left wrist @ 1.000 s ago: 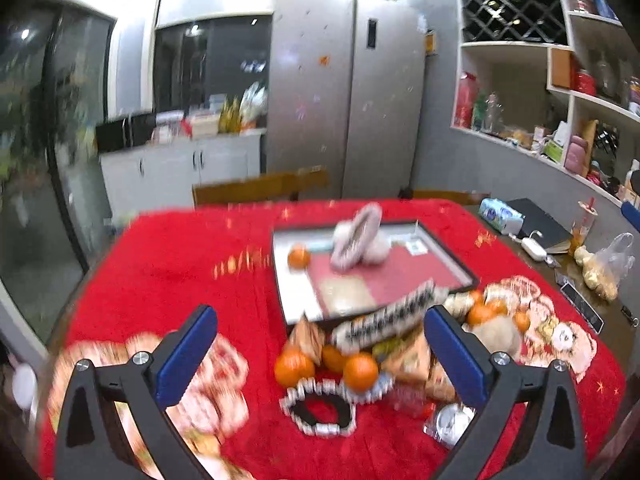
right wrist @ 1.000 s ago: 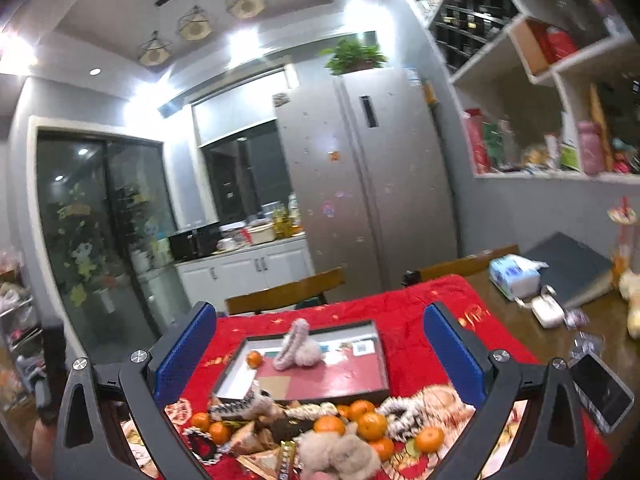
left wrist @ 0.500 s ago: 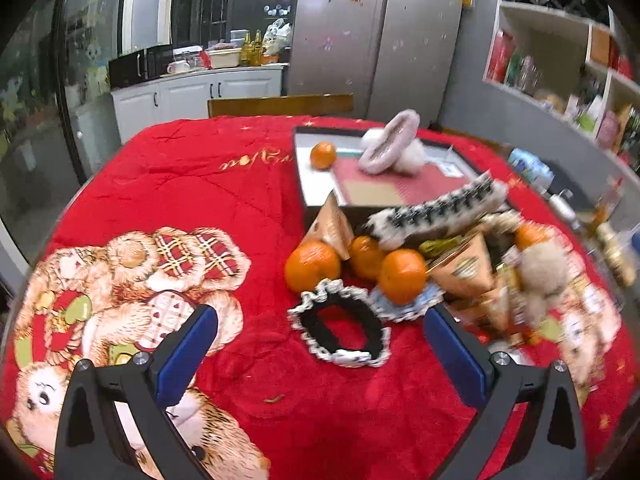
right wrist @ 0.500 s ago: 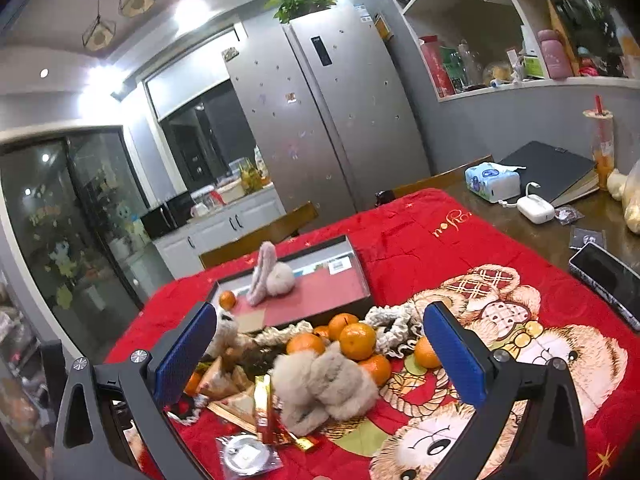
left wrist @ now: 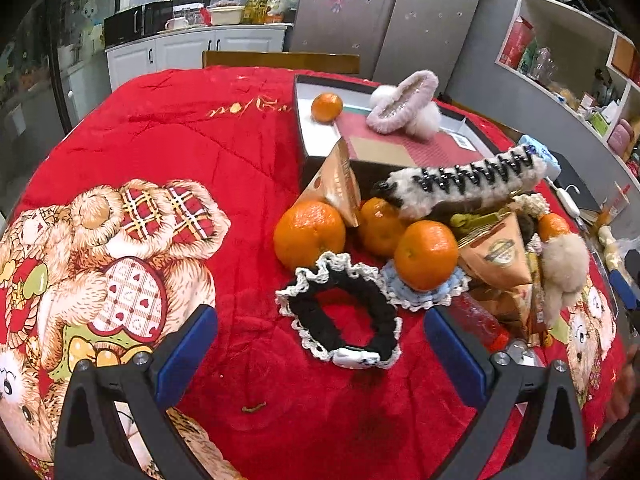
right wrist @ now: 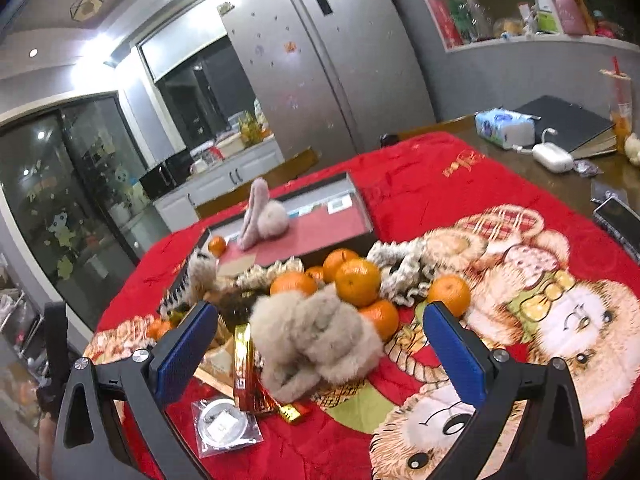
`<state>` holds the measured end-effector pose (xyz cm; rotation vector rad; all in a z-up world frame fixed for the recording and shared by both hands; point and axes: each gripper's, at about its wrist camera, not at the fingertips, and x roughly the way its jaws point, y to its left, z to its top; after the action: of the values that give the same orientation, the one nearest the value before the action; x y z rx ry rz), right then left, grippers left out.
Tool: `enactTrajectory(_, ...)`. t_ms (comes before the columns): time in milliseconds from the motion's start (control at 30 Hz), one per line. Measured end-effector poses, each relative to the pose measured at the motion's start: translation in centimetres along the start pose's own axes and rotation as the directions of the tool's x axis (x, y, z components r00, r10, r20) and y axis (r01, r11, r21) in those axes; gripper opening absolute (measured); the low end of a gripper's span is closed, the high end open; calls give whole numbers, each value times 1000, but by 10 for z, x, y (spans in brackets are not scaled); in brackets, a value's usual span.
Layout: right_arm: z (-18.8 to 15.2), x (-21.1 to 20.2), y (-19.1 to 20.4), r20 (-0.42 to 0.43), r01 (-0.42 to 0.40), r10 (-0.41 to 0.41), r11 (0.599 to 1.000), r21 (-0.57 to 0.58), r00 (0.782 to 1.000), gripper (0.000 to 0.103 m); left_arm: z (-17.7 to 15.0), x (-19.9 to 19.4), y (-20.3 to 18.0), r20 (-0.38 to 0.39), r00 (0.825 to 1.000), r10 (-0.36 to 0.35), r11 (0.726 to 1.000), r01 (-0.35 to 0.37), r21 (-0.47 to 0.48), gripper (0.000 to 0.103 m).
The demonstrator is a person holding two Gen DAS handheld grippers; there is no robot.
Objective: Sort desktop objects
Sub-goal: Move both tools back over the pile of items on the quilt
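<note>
Both tongs gape wide, empty: left tongs (left wrist: pixel 320 344) frame the black scrunchie (left wrist: pixel 340 316) on the worktop, right tongs (right wrist: pixel 320 336) frame the fluffy tie (right wrist: pixel 316 340), lined up for grasping; the tray (left wrist: pixel 316 144) waits behind.

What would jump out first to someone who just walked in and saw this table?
Probably the bright red blanket with cartoon bears covering the table, then the heap of oranges, fluffy hair accessories and snack packets piled at its middle. A black frilly scrunchie lies nearest the open left gripper, and behind the pile a shallow tray holds one orange and a pink fluffy clip.
</note>
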<state>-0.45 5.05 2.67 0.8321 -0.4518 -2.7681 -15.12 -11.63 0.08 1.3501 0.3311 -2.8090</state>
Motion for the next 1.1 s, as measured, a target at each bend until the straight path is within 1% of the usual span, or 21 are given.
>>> enactTrajectory(133,-3,8,4,-23,-14,14,1000,-9,1000,100,2,5,-1,-11,1000,-3,1000,3,-8,103)
enactTrajectory(233,-3,14,6,-40,-23,22,1000,-12,999,94,3,9,-3,-19,1000,-2,1000,2,-7,103)
enactTrajectory(333,-3,23,5,-68,-28,28,1000,-1,997,92,4,12,-4,-24,1000,4,1000,-4,-2,103)
enactTrajectory(367,-3,28,3,-95,-42,43,999,21,994,89,5,13,-4,-26,1000,4,1000,-4,-2,103)
enactTrajectory(433,-4,35,1,-119,-50,55,998,46,991,85,5,15,-3,-32,999,9,1000,-9,-4,103)
enactTrajectory(567,-10,48,2,-165,-38,44,998,41,985,75,6,20,-4,-34,999,30,1000,-29,11,103)
enactTrajectory(633,-11,52,1,-170,-22,31,998,53,985,72,7,22,-4,-33,999,38,999,-38,15,103)
enactTrajectory(667,-12,53,0,-169,-15,26,998,65,985,65,7,23,-4,-32,999,42,999,-42,16,103)
enactTrajectory(700,-12,54,-2,-174,-14,27,997,74,984,63,7,24,-5,-30,998,51,998,-50,22,103)
enactTrajectory(833,-10,55,-7,-176,-35,57,992,123,983,63,4,29,-15,-26,992,121,990,-119,77,103)
enactTrajectory(900,-10,56,-6,-179,-37,58,993,115,982,63,4,32,-19,-31,988,149,985,-145,96,103)
enactTrajectory(1033,-13,62,-4,-217,-26,47,995,99,975,62,5,31,-16,-27,990,137,988,-135,79,103)
enactTrajectory(1100,-16,66,-5,-242,-10,39,993,117,970,64,4,31,-15,-25,990,138,988,-135,80,103)
